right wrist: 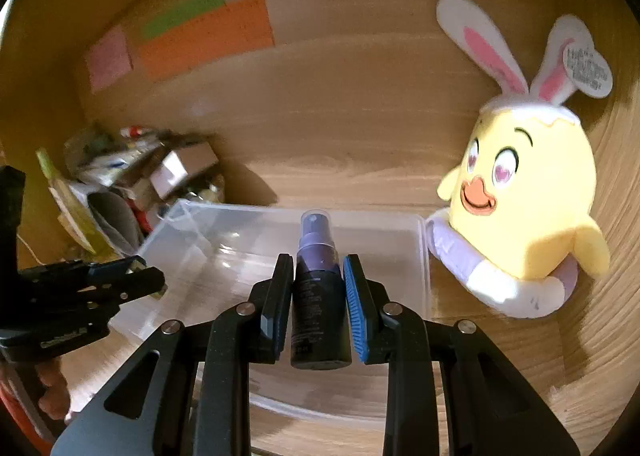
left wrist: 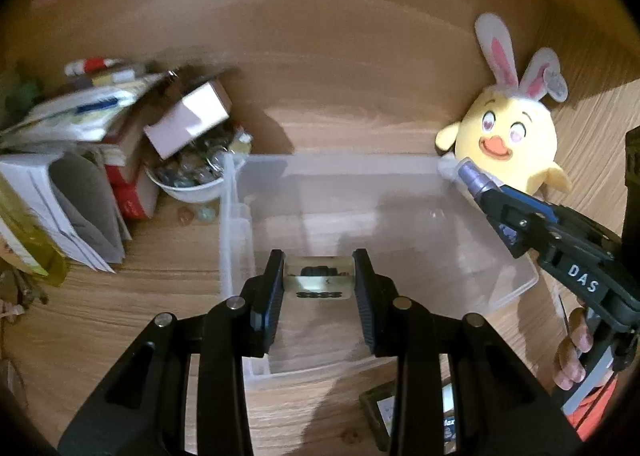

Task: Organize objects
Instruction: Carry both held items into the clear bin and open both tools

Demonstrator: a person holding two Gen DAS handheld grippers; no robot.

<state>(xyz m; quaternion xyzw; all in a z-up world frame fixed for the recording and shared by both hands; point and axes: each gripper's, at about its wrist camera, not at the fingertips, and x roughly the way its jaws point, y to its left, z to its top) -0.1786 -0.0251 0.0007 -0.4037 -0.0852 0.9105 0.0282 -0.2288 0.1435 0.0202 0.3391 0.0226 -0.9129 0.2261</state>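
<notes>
My left claw point(left wrist: 319, 276) grips a small clear jar point(left wrist: 319, 277) w/ dark bits inside, over the clear plastic bin point(left wrist: 240, 216) on the tabletop point(left wrist: 140, 296). My right claw point(right wrist: 319, 288) clamps a dark spray bottle point(right wrist: 318, 296) above the same bin, which looks empty. White bowl point(left wrist: 188, 186) at left holds glassy bits.

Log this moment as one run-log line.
left tongs: shut on clear block | right tongs: shut on spray bottle | both above clear bin | bin: empty
</notes>
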